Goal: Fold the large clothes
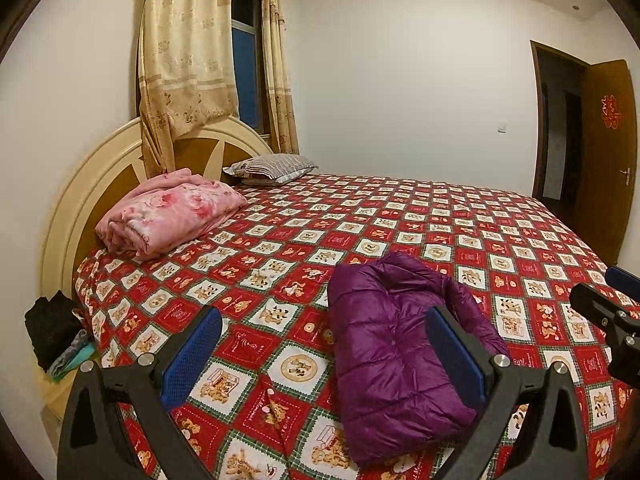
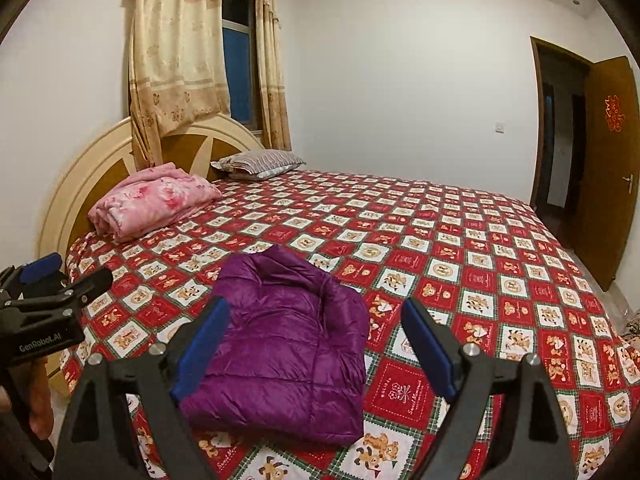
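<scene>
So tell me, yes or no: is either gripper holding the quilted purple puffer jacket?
No: the quilted purple puffer jacket lies folded on the bedspread, and the open right gripper and left gripper hover clear of it.

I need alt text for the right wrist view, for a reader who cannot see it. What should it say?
A folded purple quilted jacket lies on a bed with a red patchwork teddy-bear cover; the open right gripper hangs above it, holding nothing. The left gripper shows at the left edge. A folded pink floral blanket and a striped pillow lie near the cream headboard.

A purple quilted jacket (image 2: 280, 344) lies folded into a compact bundle on the bedspread (image 2: 460, 240).
</scene>
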Demonstrator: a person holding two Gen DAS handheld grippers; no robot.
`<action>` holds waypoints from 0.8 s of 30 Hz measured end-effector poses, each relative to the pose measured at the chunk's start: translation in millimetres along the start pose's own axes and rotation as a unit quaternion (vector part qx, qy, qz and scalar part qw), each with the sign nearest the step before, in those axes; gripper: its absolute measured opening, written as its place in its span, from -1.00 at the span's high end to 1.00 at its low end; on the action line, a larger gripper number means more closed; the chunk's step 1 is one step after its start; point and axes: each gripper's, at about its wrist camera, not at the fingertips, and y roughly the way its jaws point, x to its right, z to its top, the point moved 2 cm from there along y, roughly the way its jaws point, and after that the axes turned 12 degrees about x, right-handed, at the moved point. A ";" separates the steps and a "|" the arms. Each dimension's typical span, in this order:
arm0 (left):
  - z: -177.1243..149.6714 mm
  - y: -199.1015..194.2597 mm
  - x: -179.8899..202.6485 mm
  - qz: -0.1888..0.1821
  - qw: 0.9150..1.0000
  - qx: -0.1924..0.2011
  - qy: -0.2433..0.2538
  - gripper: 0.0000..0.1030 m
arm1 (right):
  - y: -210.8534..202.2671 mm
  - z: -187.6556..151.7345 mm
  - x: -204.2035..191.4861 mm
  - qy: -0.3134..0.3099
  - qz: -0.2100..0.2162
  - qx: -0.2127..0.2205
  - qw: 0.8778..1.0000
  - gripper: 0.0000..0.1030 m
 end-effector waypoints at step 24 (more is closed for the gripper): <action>-1.4 0.4 3.5 -0.002 1.000 -0.001 0.004 -0.98 | -1.1 -0.1 -0.4 0.005 0.001 -0.002 1.000 -0.74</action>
